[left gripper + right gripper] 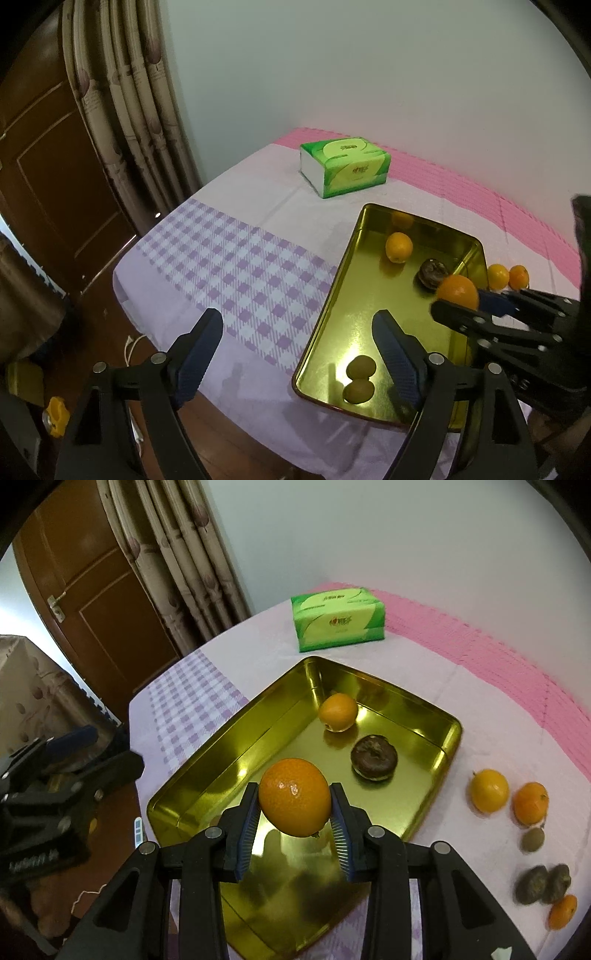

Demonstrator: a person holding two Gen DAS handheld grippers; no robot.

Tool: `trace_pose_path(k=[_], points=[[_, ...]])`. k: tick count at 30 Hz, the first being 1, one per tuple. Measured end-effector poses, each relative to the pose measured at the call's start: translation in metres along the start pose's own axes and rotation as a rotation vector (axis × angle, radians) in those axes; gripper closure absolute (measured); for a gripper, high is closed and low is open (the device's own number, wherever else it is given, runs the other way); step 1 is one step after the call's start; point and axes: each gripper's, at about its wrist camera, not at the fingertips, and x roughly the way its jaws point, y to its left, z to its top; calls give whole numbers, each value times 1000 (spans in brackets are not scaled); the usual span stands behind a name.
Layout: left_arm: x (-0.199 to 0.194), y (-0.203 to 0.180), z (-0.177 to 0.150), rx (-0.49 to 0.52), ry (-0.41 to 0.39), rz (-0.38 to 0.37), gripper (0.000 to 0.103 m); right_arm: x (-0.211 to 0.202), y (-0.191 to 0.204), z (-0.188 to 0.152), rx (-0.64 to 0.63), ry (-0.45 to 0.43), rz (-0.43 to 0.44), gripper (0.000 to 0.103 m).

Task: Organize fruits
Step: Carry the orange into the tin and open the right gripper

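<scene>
My right gripper [294,794] is shut on an orange [294,797], held above the near half of a gold metal tray [452,738]. In the tray lie another orange [338,712], a dark brown round fruit [373,760] and, in the left wrist view, a small green fruit [362,367] by the near wall. My left gripper [297,321] stands open over the tray's left rim [332,295] with nothing between its fingers. On the cloth right of the tray lie a yellow fruit [489,790], an orange [531,803], a small green fruit [533,840], two dark fruits [543,884] and a small orange [562,911].
A green tissue box [338,618] stands behind the tray near the wall. The table's left edge [125,280] drops to a wooden floor, with a curtain [140,110] and a brown door [48,177] beyond. The cloth is checked purple at the left, pink at the back.
</scene>
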Motion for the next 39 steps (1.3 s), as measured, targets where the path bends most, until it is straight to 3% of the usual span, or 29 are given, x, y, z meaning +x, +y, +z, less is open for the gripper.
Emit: trace_pose_path(k=[23, 39], points=[[10, 6, -1, -23, 50, 2, 17, 57, 6, 42, 12, 91, -31, 69], [16, 7, -1, -22, 77, 2, 16, 67, -1, 53, 92, 71, -19, 68]])
